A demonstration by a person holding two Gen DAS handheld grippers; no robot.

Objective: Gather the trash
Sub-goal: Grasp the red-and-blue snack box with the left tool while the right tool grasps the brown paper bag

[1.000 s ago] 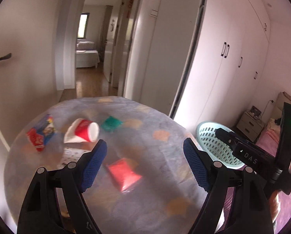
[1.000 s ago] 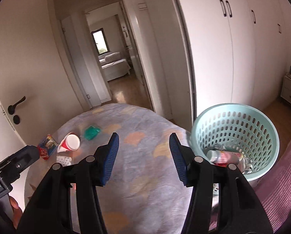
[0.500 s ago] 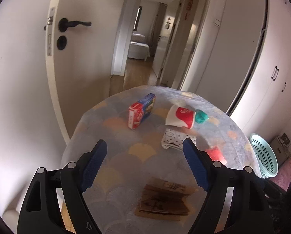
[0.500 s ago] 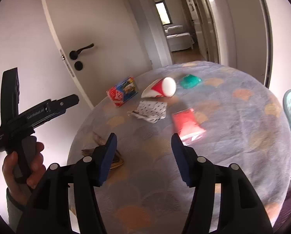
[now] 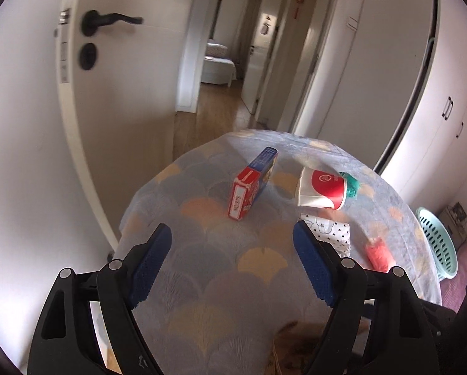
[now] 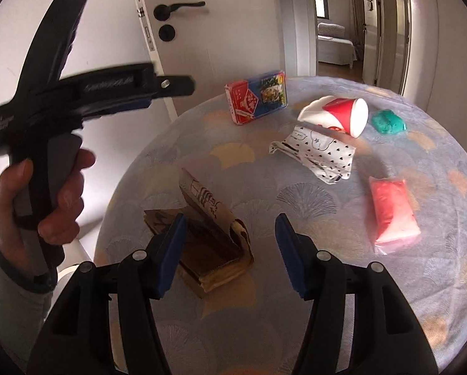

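Note:
Trash lies on a round table [image 6: 311, 328]: a red-and-blue box [image 6: 256, 101], a tipped red-and-white paper cup [image 6: 336, 116], a green wad [image 6: 388, 122], a white patterned wrapper [image 6: 319, 154], a pink packet [image 6: 392, 214] and a folded brown paper bag [image 6: 207, 237]. My right gripper [image 6: 230, 254] is open and empty, just above the brown bag. My left gripper [image 5: 232, 265] is open and empty above the table's near left part, short of the box [image 5: 253, 187] and the cup [image 5: 322, 189]. It also shows held in a hand in the right wrist view [image 6: 171, 89].
A mint laundry basket [image 5: 436, 243] stands on the floor to the right of the table. A white door with a black handle [image 5: 108, 20] is close on the left. An open doorway leads to a hallway behind the table. White wardrobes line the right wall.
Both grippers have swung left, away from the basket, toward the table's left side. The right one has come down over the brown bag. Both stay open.

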